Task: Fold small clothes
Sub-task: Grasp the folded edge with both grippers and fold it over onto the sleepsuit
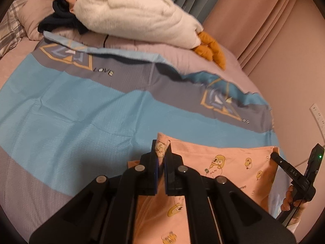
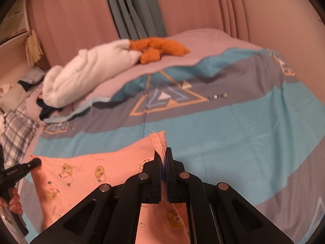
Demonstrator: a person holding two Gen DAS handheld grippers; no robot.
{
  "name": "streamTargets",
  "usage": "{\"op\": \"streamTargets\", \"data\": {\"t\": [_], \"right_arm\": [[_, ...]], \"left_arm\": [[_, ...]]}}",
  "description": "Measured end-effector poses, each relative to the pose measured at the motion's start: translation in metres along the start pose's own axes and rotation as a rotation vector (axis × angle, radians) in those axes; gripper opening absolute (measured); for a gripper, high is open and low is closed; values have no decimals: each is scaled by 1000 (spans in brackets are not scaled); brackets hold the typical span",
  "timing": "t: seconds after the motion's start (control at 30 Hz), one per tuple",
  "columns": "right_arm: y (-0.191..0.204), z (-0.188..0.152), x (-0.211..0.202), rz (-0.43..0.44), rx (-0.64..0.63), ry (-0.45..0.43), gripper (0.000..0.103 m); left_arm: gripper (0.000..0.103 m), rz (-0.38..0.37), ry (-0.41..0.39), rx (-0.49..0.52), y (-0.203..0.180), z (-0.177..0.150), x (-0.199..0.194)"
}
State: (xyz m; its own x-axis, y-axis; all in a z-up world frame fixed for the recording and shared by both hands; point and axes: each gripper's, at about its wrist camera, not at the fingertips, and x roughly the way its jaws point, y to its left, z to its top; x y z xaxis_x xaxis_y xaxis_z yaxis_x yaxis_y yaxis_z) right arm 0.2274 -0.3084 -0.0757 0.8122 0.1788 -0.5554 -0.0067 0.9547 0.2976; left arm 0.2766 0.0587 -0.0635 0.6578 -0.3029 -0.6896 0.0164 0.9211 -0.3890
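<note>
We have the pink garment (image 1: pixel 233 162) stretched between us over the near part of the bed (image 1: pixel 61 111), one top corner in each tool. The left tool (image 1: pixel 160 158) is pinched tight on one corner, with a tuft of cloth poking up between its fingers; the right tool (image 2: pixel 162 158) is pinched the same way on the ribbed hem at the other corner. The rest of the cloth hangs below and behind the tools, so we cannot tell how much of it lies on the bed.

To do this fold well, we judge that we should keep the top edge taut and level, carry both corners together at one pace, and lay them down square so the edges meet. If one hand leads, the fold will skew; if the edge slackens, the middle will sag and wrinkle.

The blue and grey quilt (image 2: pixel 233 132) ahead is flat and bare, good ground for laying the cloth. Farther off lie a white plush toy (image 1: pixel 138 18) with orange feet, a dark garment (image 1: pixel 59 20) and a plaid pillow (image 1: pixel 10 28), all well apart from us. The curtain (image 2: pixel 132 6) hangs beyond. Nothing blocks the way.
</note>
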Motion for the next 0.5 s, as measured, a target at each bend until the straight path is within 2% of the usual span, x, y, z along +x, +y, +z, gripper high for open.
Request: {"op": "streamTargets", "data": {"t": [0.2,0.5], "right_arm": [[-12,-8,42,-56,12,112,4],[-26,-19,71,-77,41,208,4]], "left_arm": [[4,43,62,-10,10,0,37],[4,115,151,-23,28,-11,76]]}}
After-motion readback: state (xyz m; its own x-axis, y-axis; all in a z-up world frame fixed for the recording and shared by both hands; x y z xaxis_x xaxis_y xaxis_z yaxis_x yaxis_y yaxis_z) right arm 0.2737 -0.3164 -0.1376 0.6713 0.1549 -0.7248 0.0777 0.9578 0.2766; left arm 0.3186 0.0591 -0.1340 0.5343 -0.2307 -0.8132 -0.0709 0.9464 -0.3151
